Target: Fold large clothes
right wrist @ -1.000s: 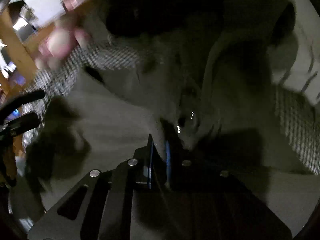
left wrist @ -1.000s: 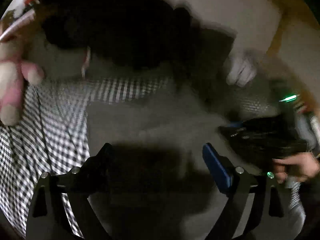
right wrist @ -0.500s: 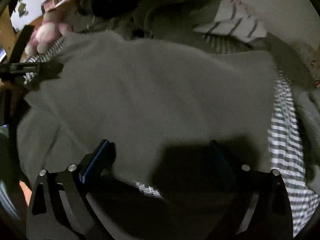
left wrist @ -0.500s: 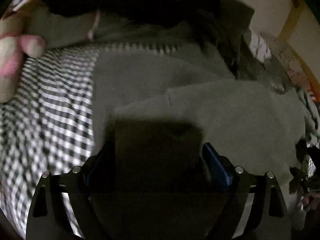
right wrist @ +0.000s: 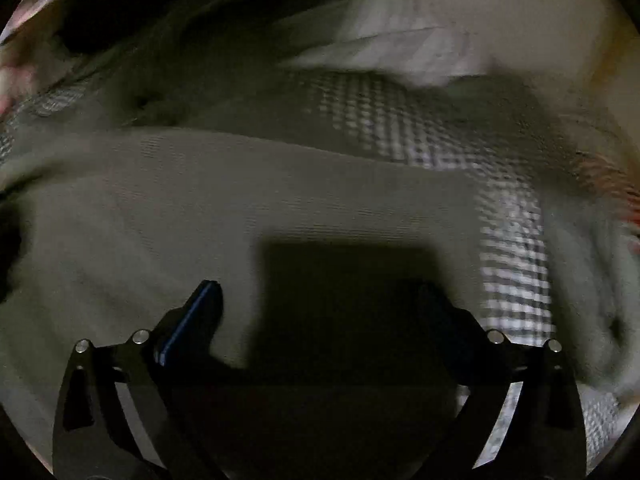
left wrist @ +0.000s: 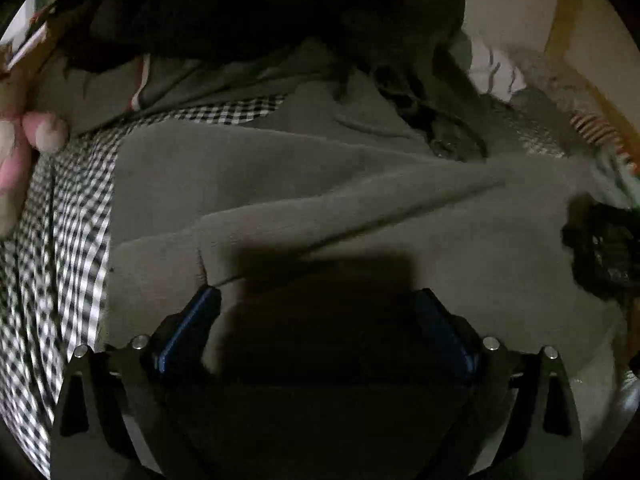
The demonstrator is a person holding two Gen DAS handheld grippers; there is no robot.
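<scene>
A large grey-green garment (left wrist: 340, 200) lies spread and partly folded on a black-and-white checked cover (left wrist: 72, 248). It also fills the right wrist view (right wrist: 240, 208). My left gripper (left wrist: 316, 300) is open just above the garment's near part, holding nothing. My right gripper (right wrist: 320, 296) is open over the garment's right part, near its edge, holding nothing. Both cast dark shadows on the cloth.
A dark clothes pile (left wrist: 224, 8) lies at the back. A pink plush toy (left wrist: 24, 148) sits at the left. A striped pale cloth (right wrist: 400, 48) lies beyond the garment. The other gripper (left wrist: 600, 248) shows at the right edge. The checked cover (right wrist: 512, 272) is bare at the right.
The right gripper let go of the garment's fold and opened, then shifted right over the cloth. The left gripper stayed open and dropped closer to the garment.
</scene>
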